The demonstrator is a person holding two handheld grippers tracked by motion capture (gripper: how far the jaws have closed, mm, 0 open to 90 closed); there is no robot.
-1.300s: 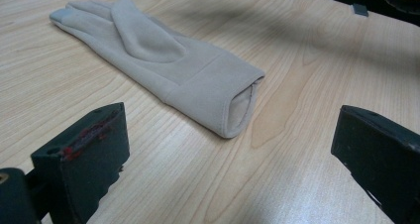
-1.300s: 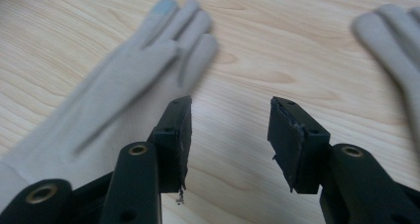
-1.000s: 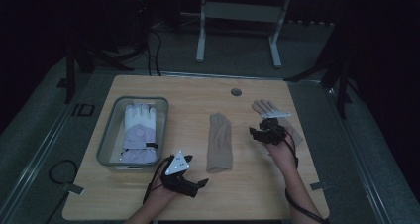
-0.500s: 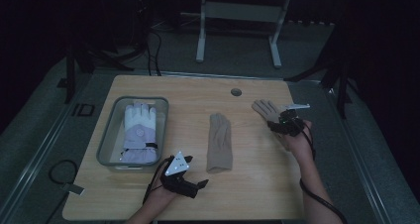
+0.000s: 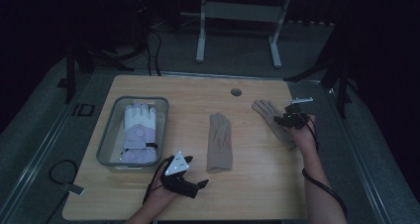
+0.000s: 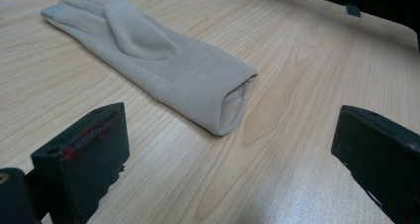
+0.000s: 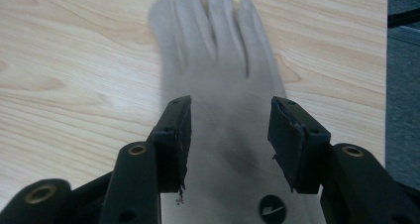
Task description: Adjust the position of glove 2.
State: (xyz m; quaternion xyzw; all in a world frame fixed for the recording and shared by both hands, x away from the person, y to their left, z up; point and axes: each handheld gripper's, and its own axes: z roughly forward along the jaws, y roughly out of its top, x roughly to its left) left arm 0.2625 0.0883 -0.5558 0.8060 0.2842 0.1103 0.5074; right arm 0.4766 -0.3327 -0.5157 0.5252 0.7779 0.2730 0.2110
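Wooden worktop (image 5: 257,184), dim room: right tool (image 5: 291,119) has slid rightward onto the far-right beige glove (image 5: 270,116), jaws half-open and just closing, nothing gripped yet; left tool (image 5: 198,184) waits wide open, empty.

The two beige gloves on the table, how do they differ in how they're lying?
The middle glove lies straight with its fingers together; the right glove lies slanted with its fingers spread. The middle glove lies clear of both tools, its open cuff facing the left tool; the right glove has the right tool over it, jaws apart. Both are flat and the same beige.
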